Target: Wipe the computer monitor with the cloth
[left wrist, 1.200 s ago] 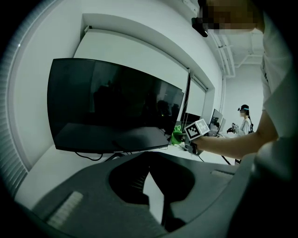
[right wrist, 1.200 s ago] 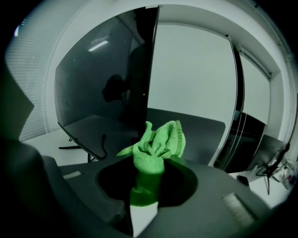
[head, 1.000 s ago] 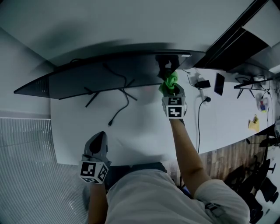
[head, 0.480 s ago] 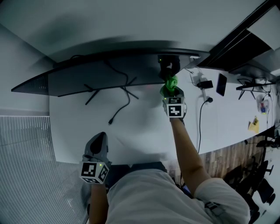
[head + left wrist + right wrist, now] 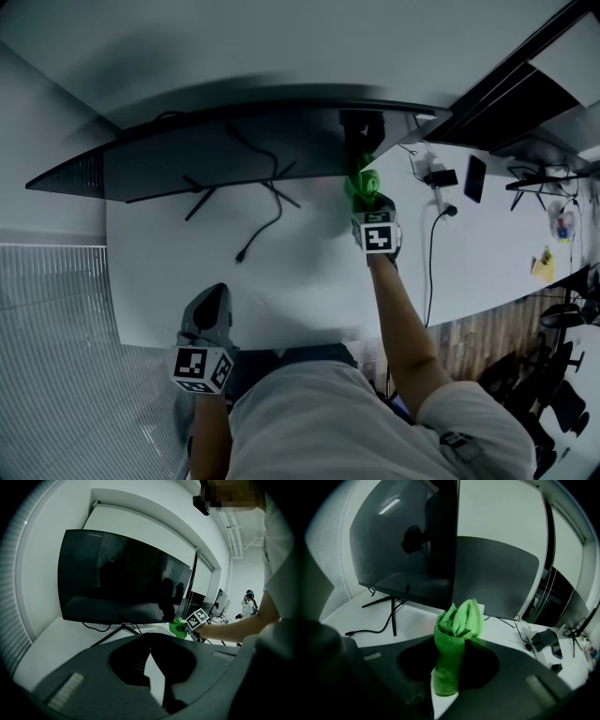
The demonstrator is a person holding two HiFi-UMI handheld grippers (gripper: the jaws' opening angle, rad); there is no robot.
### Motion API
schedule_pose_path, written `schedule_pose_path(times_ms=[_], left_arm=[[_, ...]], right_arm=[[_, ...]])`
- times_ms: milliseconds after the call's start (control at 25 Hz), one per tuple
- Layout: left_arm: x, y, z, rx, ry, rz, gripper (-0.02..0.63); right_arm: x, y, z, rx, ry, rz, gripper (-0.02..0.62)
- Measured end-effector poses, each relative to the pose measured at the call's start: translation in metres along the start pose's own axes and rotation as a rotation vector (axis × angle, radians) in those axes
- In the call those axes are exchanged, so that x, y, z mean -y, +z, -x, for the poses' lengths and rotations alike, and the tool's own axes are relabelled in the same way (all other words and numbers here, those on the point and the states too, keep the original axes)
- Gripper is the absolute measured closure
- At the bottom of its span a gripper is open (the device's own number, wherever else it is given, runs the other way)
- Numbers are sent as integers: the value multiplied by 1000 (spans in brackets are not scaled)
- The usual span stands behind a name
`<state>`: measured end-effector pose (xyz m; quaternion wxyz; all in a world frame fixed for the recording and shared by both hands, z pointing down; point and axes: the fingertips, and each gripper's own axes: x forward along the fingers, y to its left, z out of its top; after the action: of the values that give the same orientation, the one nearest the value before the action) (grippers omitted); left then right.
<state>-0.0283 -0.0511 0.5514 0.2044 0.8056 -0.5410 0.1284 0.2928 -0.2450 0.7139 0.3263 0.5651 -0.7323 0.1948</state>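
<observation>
White desk point(image 5: 309, 281) runs along a pale wall, with the wide dark monitor point(image 5: 225, 155) standing at its far edge. Right gripper point(image 5: 370, 204) is clamped on the bunched green cloth point(image 5: 361, 183), held up at the monitor's right end by the lower corner; whether cloth meets glass I cannot tell. Left gripper point(image 5: 208, 314) hangs at the desk's near edge, jaws drawn together on nothing. Wiping looks to be under way at that right end only; no view shows which parts are clean, so the long screen stretching leftward is likely left to cover
</observation>
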Motion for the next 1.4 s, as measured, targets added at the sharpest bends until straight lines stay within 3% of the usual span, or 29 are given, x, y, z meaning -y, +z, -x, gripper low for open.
schedule_pose_path(times_ms=[760,1400], left_arm=[[-38,-6,17,3,-7,42,597],[-89,-9,41,1,-9,59,597]], right_arm=[[-50,31,-6,-28,38,69,490],[-141,54,-13,-45,116,120,491]])
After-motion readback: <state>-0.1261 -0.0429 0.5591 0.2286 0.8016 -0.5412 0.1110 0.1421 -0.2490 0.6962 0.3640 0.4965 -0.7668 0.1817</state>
